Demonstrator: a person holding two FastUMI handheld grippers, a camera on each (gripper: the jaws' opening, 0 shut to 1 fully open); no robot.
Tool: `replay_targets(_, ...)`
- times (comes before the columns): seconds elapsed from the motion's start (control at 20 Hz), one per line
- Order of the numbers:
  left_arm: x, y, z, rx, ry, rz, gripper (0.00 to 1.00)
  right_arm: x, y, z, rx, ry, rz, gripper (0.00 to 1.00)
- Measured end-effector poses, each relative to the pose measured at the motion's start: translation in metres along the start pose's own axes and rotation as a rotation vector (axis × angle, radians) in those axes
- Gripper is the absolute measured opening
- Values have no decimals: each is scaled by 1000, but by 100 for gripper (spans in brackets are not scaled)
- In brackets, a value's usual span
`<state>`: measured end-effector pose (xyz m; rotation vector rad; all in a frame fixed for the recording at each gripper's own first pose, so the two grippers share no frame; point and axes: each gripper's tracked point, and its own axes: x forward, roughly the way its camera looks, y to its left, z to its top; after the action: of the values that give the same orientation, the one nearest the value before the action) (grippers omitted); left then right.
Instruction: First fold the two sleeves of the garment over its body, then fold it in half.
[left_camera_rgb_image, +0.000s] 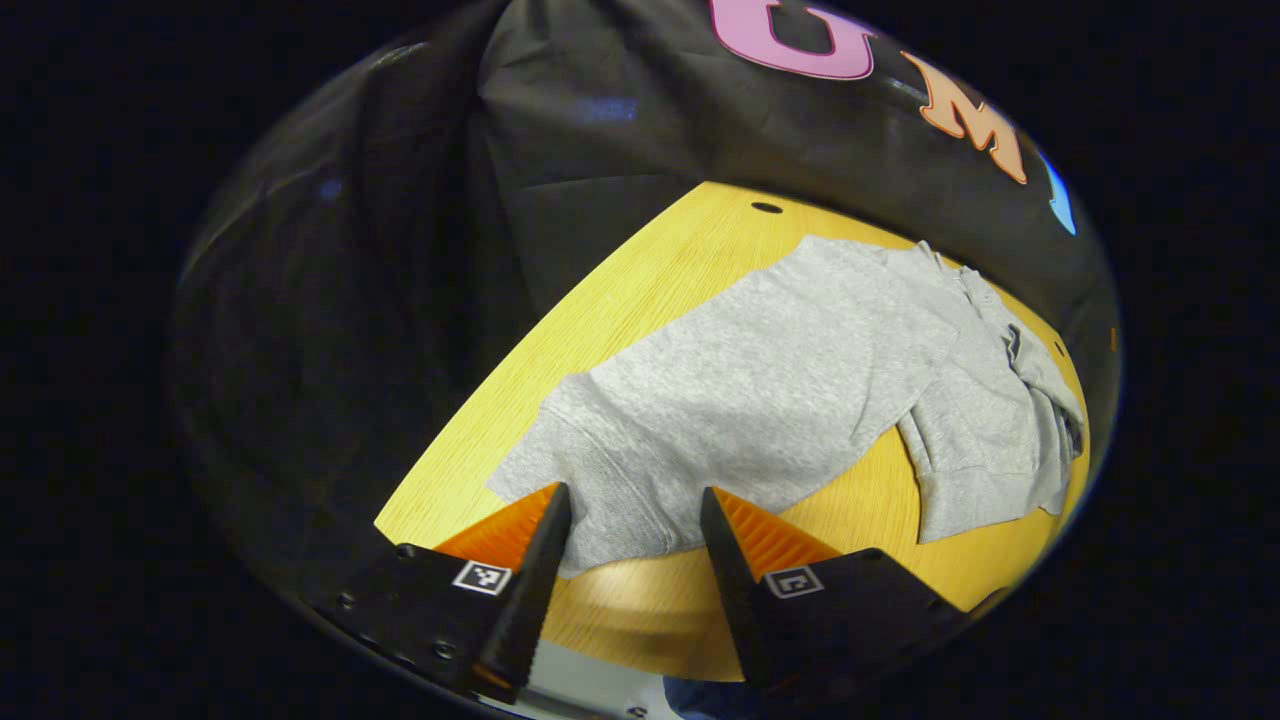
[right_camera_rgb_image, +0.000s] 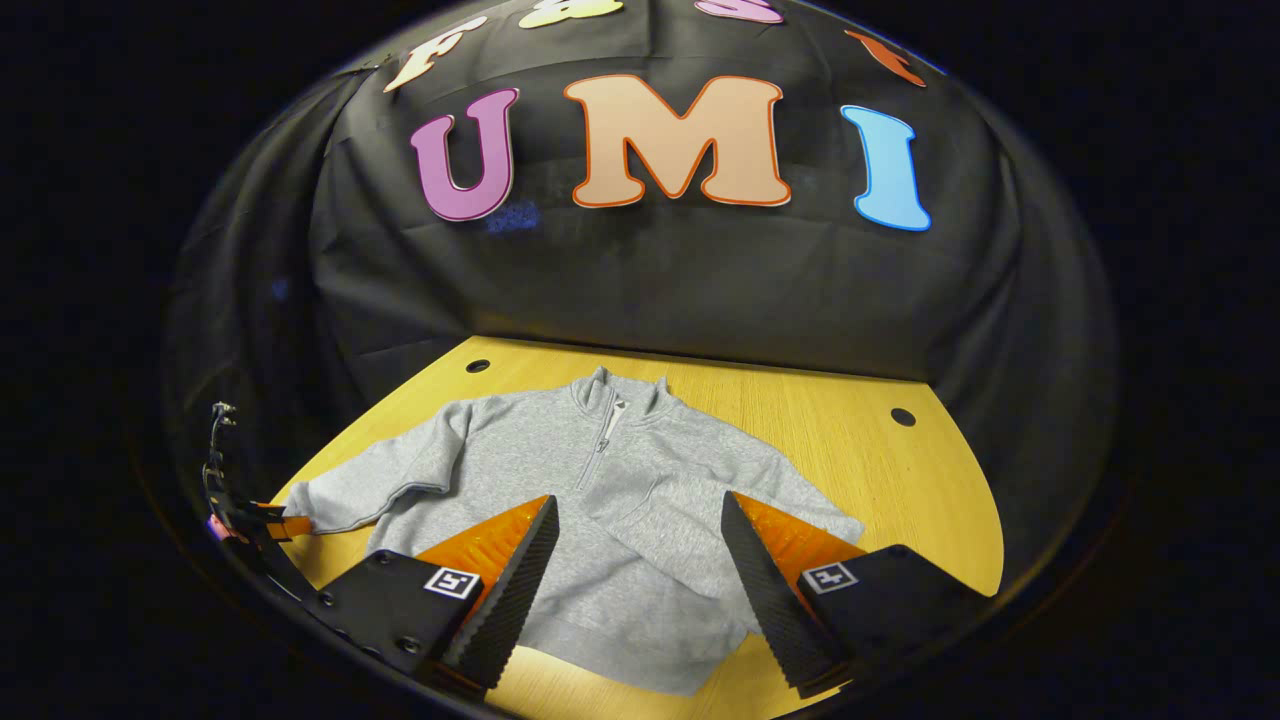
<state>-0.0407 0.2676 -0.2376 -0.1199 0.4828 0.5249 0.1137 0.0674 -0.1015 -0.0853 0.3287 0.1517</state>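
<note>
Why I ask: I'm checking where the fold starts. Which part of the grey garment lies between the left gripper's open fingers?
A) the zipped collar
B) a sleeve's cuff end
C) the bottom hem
B: the left gripper, fingers apart, straddles the ribbed cuff end of the outstretched sleeve, while the collar lies well away from it.

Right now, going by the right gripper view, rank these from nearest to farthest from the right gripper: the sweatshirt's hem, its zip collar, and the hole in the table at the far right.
1. hem: nearest, low between the open fingers of the right gripper.
2. zip collar: farther up the sweatshirt, near centre.
3. hole: farthest, far right on the table, near the wall.
</note>
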Motion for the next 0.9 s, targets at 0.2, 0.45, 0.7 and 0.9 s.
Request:
replay_targets(0.2,5,-11,5,28,-17,-11,19,-16,-8,-2,12,-8,-19,100)
replay_targets(0.45,4,-25,6,61,1,-33,3,-30,-21,-5,18,-24,-48,100)
replay_targets(0.7,-4,-63,35,-61,-12,-178,3,-42,-35,-11,30,-29,-69,100)
replay_targets(0.9,-25,-121,89,-60,-85,-339,3,-50,-43,-16,52,-34,-80,100)
